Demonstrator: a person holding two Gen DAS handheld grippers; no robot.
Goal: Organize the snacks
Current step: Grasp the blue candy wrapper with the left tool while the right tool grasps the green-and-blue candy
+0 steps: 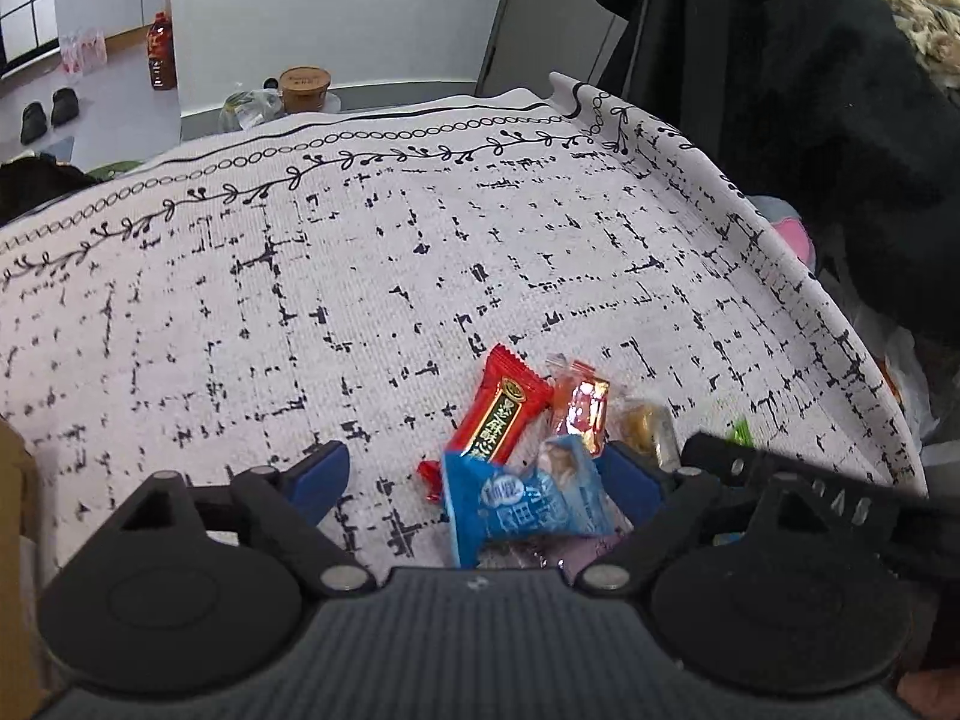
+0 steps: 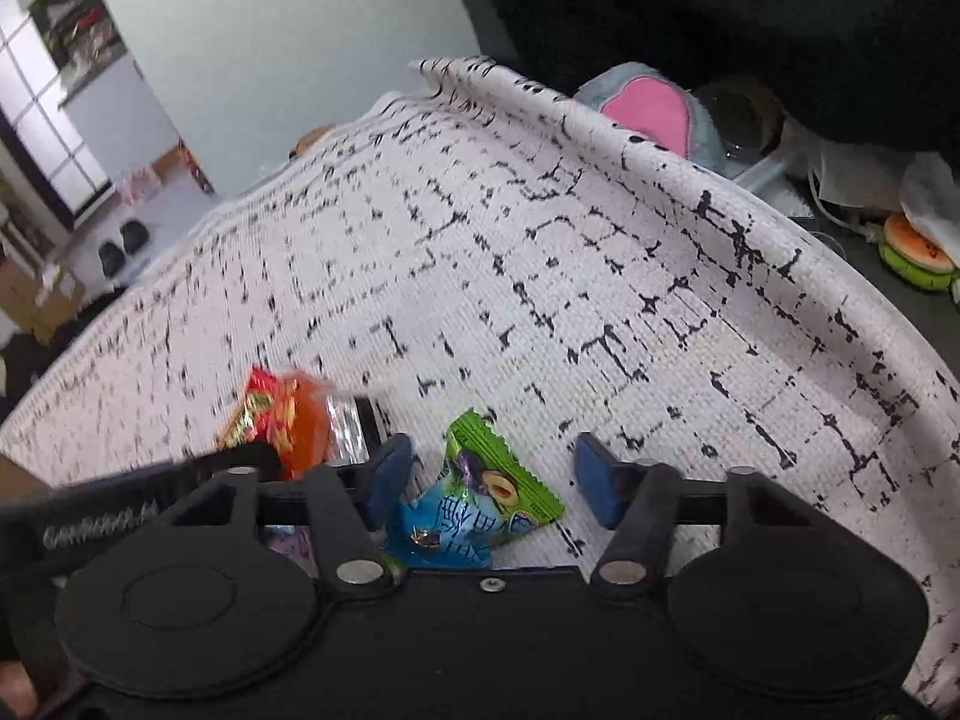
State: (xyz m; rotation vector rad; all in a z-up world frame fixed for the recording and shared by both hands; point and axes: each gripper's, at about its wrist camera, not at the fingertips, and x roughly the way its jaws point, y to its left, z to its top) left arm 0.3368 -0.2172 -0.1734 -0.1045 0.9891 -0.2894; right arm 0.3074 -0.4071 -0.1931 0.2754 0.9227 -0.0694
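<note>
a small heap of wrapped snacks lies on a white woven tablecloth (image 1: pixel 360 300) printed with broken black grid lines and a vine border.

in the left wrist view five wrappers can be counted. one long red packet (image 1: pixel 501 411) with a green label band and crimped ends lies tilted. touching it on the right is one small clear-and-orange candy wrapper (image 1: pixel 581 402). just beside that sits one clear wrapper with a golden-brown sweet (image 1: pixel 645 429) inside. one light blue packet (image 1: pixel 534 498) with white lettering overlaps the red packet's lower end. a sliver of one bright green wrapper (image 1: pixel 739 431) shows past the black bar of the other tool.

the left gripper (image 1: pixel 474 474), black with blue pads, stands wide apart; the light blue packet lies between the pads, close against the right one, but whether that pad presses it cannot be told, and the left pad is clear of everything.

in the right wrist view, one green packet (image 2: pixel 510 474) with a purple fruit picture lies on one bright blue packet (image 2: pixel 450 534) with white lettering. the right gripper (image 2: pixel 492 480) is about half open, both packets lying between its blue pads; neither pad visibly presses them. to the left, blurred, the red packet (image 2: pixel 255 414) and the orange wrapper (image 2: pixel 300 420) lie just beyond the gripper's left finger.

the heap sits at the near right part of the cloth, close to its folded edge.
</note>
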